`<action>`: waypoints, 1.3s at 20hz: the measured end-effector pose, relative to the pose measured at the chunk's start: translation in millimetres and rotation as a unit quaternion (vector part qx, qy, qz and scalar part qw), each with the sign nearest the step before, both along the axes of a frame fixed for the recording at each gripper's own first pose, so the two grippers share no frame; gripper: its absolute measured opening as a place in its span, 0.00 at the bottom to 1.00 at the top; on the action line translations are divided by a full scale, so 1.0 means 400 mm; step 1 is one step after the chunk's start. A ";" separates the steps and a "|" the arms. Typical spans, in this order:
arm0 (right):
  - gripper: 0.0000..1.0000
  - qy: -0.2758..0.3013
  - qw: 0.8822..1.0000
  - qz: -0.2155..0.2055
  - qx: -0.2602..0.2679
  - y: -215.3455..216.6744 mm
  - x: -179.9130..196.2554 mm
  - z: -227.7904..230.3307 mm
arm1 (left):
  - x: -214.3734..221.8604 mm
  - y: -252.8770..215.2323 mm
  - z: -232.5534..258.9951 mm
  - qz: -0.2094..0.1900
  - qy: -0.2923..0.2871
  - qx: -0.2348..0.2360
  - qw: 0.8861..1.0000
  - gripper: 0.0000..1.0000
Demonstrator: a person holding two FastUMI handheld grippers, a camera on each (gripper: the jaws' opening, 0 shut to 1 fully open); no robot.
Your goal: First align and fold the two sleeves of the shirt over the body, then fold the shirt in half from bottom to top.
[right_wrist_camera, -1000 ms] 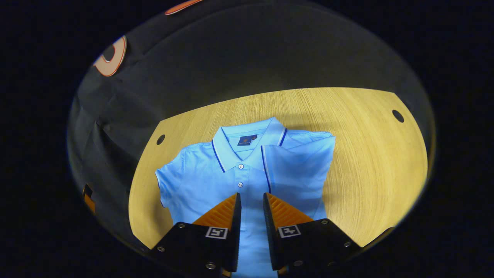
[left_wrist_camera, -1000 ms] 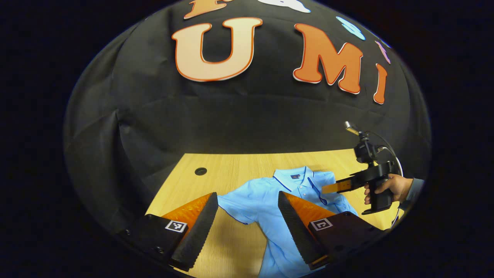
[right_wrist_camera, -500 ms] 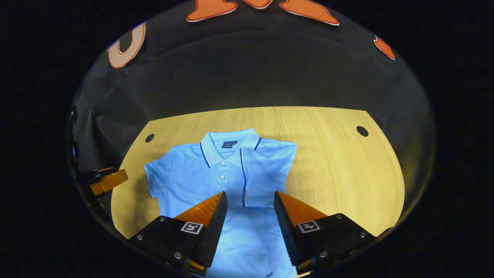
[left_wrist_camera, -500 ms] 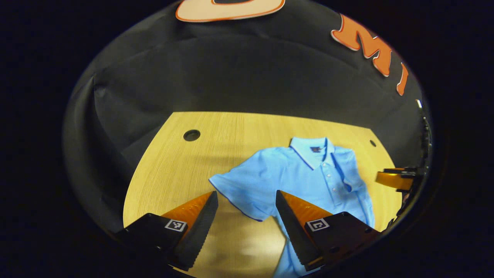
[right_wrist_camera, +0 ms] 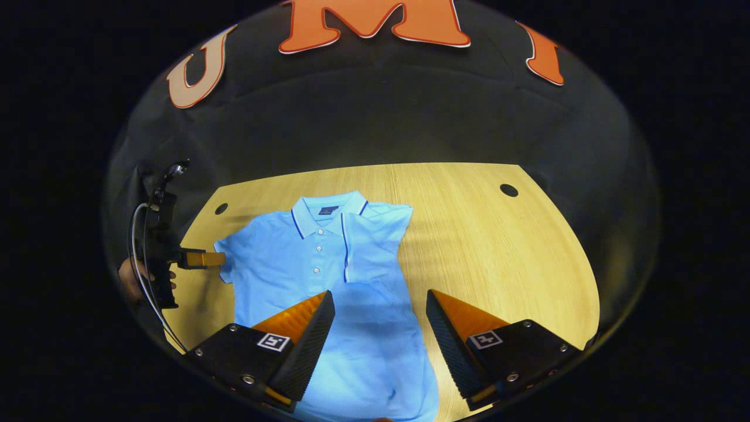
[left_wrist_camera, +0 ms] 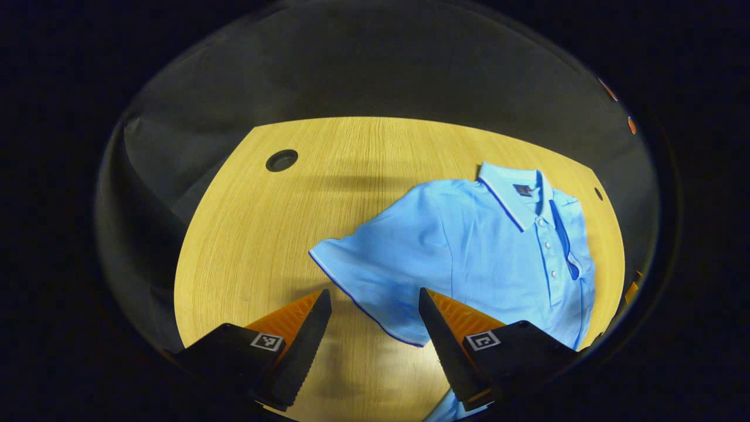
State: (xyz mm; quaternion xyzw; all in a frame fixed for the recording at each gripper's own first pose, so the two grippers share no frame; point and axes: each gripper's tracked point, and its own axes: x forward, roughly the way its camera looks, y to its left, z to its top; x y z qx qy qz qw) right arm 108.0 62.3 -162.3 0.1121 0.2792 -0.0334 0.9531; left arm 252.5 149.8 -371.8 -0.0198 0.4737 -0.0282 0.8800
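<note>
A light blue polo shirt [right_wrist_camera: 319,264] lies face up on the wooden table [right_wrist_camera: 498,252], collar toward the wall. One sleeve [right_wrist_camera: 372,246] is folded over the body. The other sleeve [left_wrist_camera: 369,281] lies spread flat on the table. My left gripper [left_wrist_camera: 372,343] is open just above that spread sleeve's hem, with nothing between its fingers. In the right gripper view the left gripper [right_wrist_camera: 202,258] shows at the sleeve's edge, held by a hand [right_wrist_camera: 132,278]. My right gripper [right_wrist_camera: 378,340] hangs open over the shirt's lower body, holding nothing.
The table has round cable holes [left_wrist_camera: 281,160] near its far corners [right_wrist_camera: 508,190]. The black cloth wall [right_wrist_camera: 381,117] rises right behind the table. Bare wood lies on both sides of the shirt.
My right gripper has opened, let the folded sleeve go and drawn back from the shirt. My left gripper has tilted down and come closer to the spread sleeve.
</note>
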 end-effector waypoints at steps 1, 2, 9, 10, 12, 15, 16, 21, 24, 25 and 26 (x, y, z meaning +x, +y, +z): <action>0.95 -0.001 1.000 -0.002 0.001 -0.007 -0.016 -0.002 | 0.003 -0.001 -0.011 0.004 0.007 0.005 1.000 0.97; 0.95 0.002 1.000 -0.005 0.001 -0.017 -0.031 -0.003 | 0.002 0.000 -0.020 0.010 0.016 0.011 1.000 0.97; 0.96 -0.006 1.000 -0.027 0.002 -0.075 -0.109 -0.002 | 0.004 -0.015 -0.034 0.046 0.023 0.003 0.999 0.76; 0.96 -0.009 0.999 -0.031 0.006 -0.083 -0.119 -0.001 | 0.010 -0.028 -0.037 0.040 0.023 0.000 0.999 0.61; 0.96 -0.014 0.999 -0.043 0.005 -0.093 -0.136 -0.002 | 0.012 -0.057 -0.032 0.030 0.019 -0.018 0.999 0.30; 0.96 -0.018 0.999 -0.050 0.008 -0.090 -0.172 -0.010 | 0.018 -0.098 -0.008 0.013 0.005 -0.045 0.999 0.09; 0.96 -0.013 0.998 -0.053 0.008 -0.093 -0.185 -0.018 | 0.023 -0.105 0.005 0.005 -0.004 -0.044 0.999 0.09; 0.96 -0.016 0.998 -0.067 0.015 -0.101 -0.230 -0.023 | 0.051 -0.164 0.094 -0.037 -0.053 -0.029 0.997 0.08; 0.96 -0.017 0.997 -0.073 0.017 -0.103 -0.251 -0.020 | 0.062 -0.237 0.139 -0.079 -0.073 -0.026 0.994 0.09; 0.96 -0.017 0.997 -0.079 0.018 -0.105 -0.257 -0.022 | 0.065 -0.261 0.147 -0.091 -0.078 -0.022 0.993 0.09; 0.96 -0.018 0.996 -0.084 0.018 -0.109 -0.264 -0.022 | 0.068 -0.277 0.154 -0.098 -0.080 -0.013 0.992 0.08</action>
